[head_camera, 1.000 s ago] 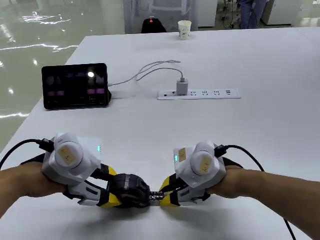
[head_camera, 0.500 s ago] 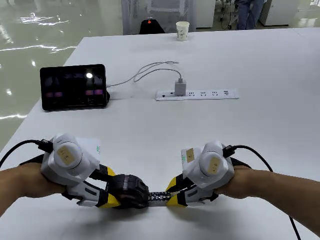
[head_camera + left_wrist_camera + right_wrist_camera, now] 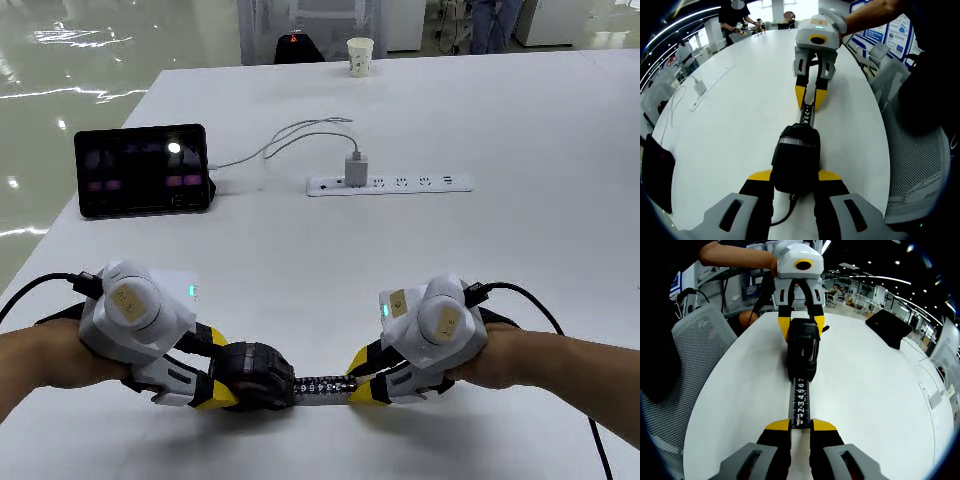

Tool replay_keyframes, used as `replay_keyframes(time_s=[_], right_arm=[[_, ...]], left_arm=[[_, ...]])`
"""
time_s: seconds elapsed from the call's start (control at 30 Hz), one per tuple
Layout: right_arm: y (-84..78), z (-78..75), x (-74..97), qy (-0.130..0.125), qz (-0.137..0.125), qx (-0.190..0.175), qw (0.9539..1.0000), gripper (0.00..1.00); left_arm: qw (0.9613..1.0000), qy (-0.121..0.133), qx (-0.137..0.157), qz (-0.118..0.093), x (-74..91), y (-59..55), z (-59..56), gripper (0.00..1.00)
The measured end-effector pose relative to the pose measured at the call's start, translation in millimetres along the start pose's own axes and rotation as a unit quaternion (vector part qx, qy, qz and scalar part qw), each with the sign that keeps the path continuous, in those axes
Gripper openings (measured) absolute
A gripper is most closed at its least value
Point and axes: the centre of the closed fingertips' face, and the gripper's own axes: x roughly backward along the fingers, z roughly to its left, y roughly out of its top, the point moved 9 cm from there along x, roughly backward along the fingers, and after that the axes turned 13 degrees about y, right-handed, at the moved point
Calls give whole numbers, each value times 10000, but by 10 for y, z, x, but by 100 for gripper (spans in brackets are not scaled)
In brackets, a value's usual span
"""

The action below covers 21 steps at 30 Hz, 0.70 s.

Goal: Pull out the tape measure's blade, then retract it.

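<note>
Rightward of its earlier position, the right gripper (image 3: pixel 360 378) has drawn more blade (image 3: pixel 322 385) from the black tape measure (image 3: pixel 255 375), which lies low on the white table (image 3: pixel 520 230). Left gripper view: the left gripper (image 3: pixel 795 176) clamps the tape measure. Right gripper view: the jaws pinch the numbered blade's tip.

We hold our 2 grippers low and level, tips facing each other. The left gripper (image 3: pixel 225 368) is clamped on the tape (image 3: pixel 258 370); the right gripper (image 3: pixel 361 377) pinches the blade (image 3: pixel 322 385). Both forearms angle inward.
</note>
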Motion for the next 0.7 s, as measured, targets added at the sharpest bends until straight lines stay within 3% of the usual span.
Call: replay_keyframes(time_s=[0.7], right_arm=[[-192,71,195,-75,105,-55,9999,10]], left_arm=[[10000,-4,-11,-3,-8,0,-6,25]])
